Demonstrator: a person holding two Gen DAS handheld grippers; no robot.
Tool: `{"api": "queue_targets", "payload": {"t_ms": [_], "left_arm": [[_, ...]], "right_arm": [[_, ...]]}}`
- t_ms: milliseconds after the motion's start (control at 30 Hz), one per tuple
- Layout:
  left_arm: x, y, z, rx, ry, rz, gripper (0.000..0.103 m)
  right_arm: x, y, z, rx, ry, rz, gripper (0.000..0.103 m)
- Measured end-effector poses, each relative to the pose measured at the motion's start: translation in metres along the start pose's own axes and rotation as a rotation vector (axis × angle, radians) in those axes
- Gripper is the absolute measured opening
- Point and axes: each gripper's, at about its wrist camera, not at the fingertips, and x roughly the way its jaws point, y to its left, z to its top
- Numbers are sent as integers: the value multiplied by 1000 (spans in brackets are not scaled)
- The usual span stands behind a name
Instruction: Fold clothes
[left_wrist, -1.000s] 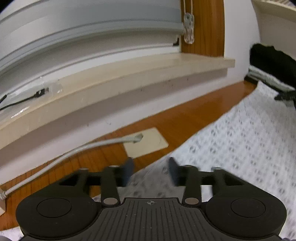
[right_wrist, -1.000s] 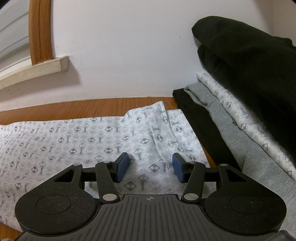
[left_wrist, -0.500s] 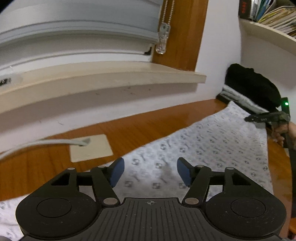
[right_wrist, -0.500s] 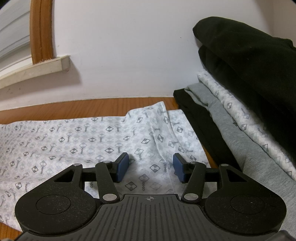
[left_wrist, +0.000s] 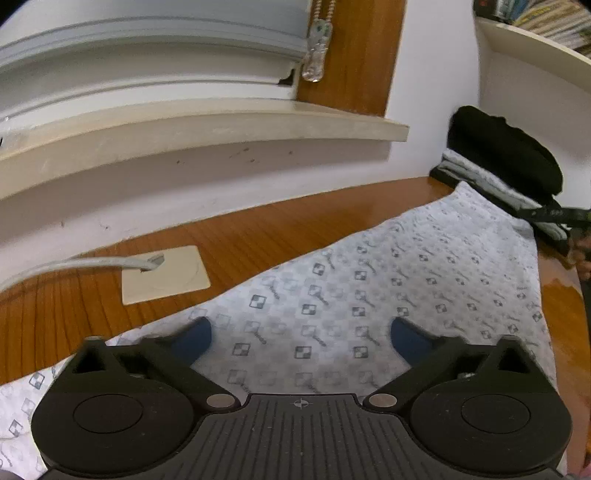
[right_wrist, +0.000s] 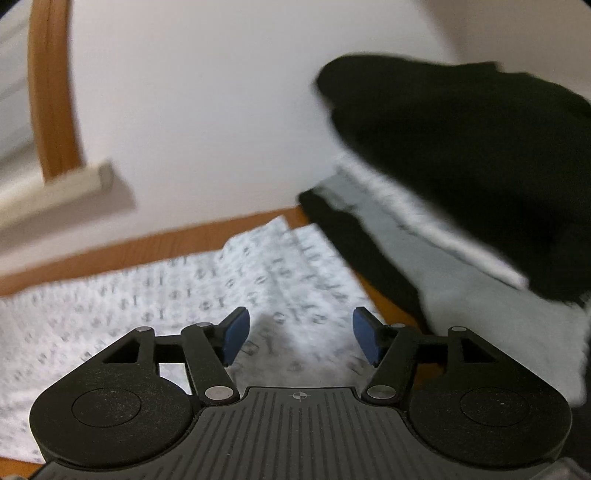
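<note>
Patterned white cloth (left_wrist: 369, 295) is spread flat on the wooden table (left_wrist: 258, 229), and it lies directly beneath both tongs. In the left wrist view, the left gripper (left_wrist: 301, 338) is seen above the near part of the cloth, its jaws opening wide with nothing pinched between them; only the printed fabric shows in the gap. In the right wrist view, which is blurred, the right gripper (right_wrist: 301, 338) is seen over the cloth (right_wrist: 184, 295) near its far corner, its jaws also opening, and the blue pads (right_wrist: 234, 336) are clear of the fabric. Just beyond the cloth's right edge a stack of folded clothes (right_wrist: 461, 192) is set against the white wall, with a black garment on top. Farther off on the left, a grey cable (left_wrist: 74, 264) ends at a cream plate (left_wrist: 166, 275) below the window sill (left_wrist: 203, 125).
</note>
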Motion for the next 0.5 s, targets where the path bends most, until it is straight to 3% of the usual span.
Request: {"api": "queue_targets", "payload": {"t_ms": [67, 167, 200, 500], "left_arm": [[0, -3, 0, 15, -2, 8, 103], [0, -2, 0, 11, -2, 7, 103], [0, -2, 0, 8, -2, 6, 103], [0, 2, 0, -15, -1, -9, 103]], "right_arm": [[-13, -14, -2, 82, -1, -1, 61], [-22, -28, -4, 154, 18, 1, 43], [-24, -31, -5, 173, 25, 4, 41], [-11, -42, -14, 283, 63, 20, 40]]}}
